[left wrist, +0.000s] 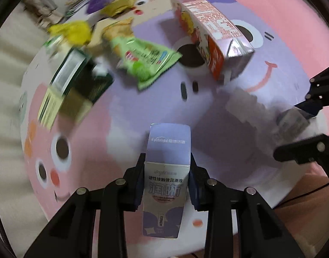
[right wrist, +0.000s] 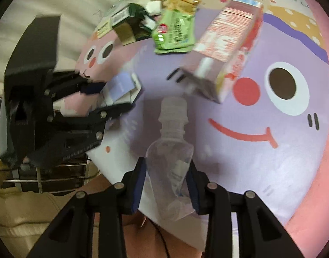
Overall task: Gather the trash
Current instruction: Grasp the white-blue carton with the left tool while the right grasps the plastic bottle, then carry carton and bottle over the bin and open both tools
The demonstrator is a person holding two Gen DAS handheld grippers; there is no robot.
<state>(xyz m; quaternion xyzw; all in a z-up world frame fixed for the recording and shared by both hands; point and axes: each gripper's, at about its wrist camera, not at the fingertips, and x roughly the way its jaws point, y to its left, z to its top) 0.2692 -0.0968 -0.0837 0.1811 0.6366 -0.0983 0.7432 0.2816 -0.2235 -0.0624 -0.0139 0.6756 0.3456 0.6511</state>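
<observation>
My left gripper (left wrist: 167, 161) is shut on a small lavender carton (left wrist: 167, 148) with printed text, both pads pressed on its sides, just above the round cartoon mat (left wrist: 229, 107). The right wrist view shows that gripper (right wrist: 112, 96) and the carton (right wrist: 121, 86) at the left. My right gripper (right wrist: 166, 167) is shut on a clear plastic bottle (right wrist: 171, 148), white cap pointing away. The left wrist view has that gripper (left wrist: 293, 126) at the right edge with the bottle (left wrist: 291, 118) blurred between its fingers.
A pink juice carton (left wrist: 209, 34) (right wrist: 227, 49) lies mid-mat. Behind it lie a green snack wrapper (left wrist: 147, 62) (right wrist: 175, 32), a dark green box (left wrist: 78, 79) (right wrist: 125, 19) and yellow wrappers (left wrist: 72, 32). A wire basket (right wrist: 46, 178) stands beside the mat's near edge.
</observation>
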